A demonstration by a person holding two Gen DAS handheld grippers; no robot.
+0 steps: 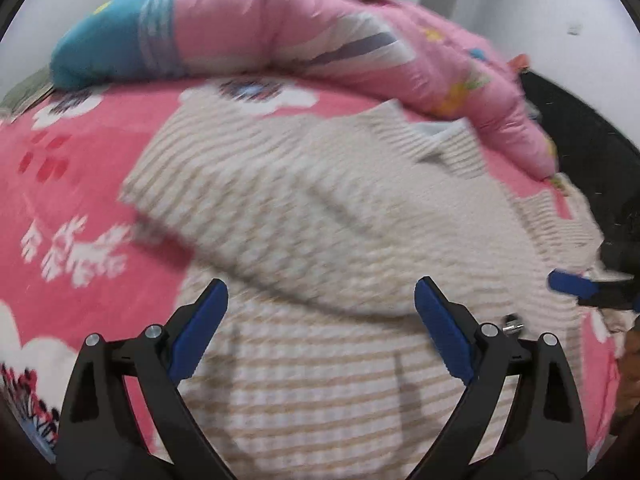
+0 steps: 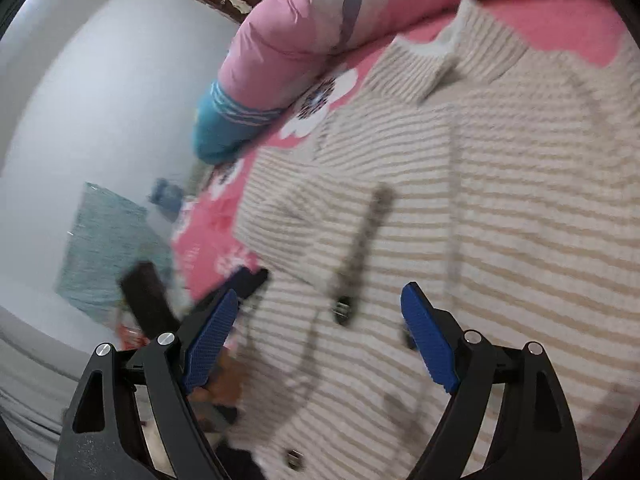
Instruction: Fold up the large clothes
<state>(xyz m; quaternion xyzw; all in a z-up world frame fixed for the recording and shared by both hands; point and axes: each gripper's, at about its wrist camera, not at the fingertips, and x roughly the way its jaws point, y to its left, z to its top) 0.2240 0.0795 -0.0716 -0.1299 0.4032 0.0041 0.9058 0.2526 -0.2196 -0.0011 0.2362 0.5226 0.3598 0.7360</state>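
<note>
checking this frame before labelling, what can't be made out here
- Striped sweater: its hem is cut off by the bottom edge in both wrist views.
- Sweater's weave: motion-blurred in the left wrist view.
- Right gripper in the left view: cut off by the right edge.
- Left gripper: open.

Sweater (image 1: 320,216): cream with thin beige stripes. Bedsheet (image 1: 80,168): bright pink, white flowers. Quilt (image 1: 248,24), upper frame: pale pink, teal end. Fingers (image 1: 200,332): blue pads.
</note>
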